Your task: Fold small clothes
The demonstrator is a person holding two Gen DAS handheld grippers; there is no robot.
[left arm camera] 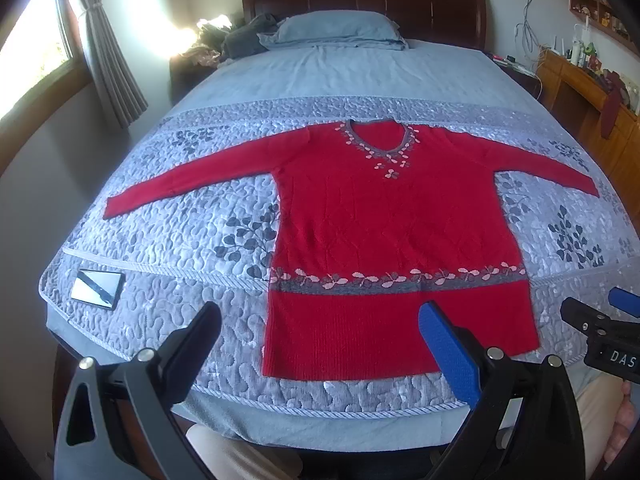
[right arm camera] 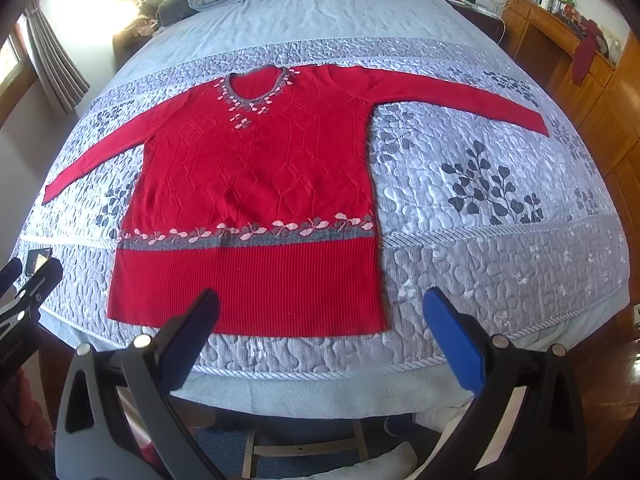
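Observation:
A red knitted sweater (left arm camera: 384, 220) (right arm camera: 256, 168) lies flat, front up, on the bed's grey quilted cover, both sleeves spread outward and the hem nearest me. It has a grey V-neck trim with pink leaves and a grey-and-pink band above the ribbed hem. My left gripper (left arm camera: 320, 324) hovers open above the hem's left half, nothing between its fingers. My right gripper (right arm camera: 322, 312) hovers open above the hem's right corner, also holding nothing. Each gripper shows at the edge of the other's view: the right gripper (left arm camera: 600, 316) and the left gripper (right arm camera: 32, 280).
A dark phone (left arm camera: 97, 288) lies on the quilt left of the sweater. A blue pillow (left arm camera: 340, 28) and a dark clothing heap (left arm camera: 244, 38) sit by the wooden headboard. A wooden desk (left arm camera: 580, 92) stands on the right, a curtained window (left arm camera: 40, 52) on the left.

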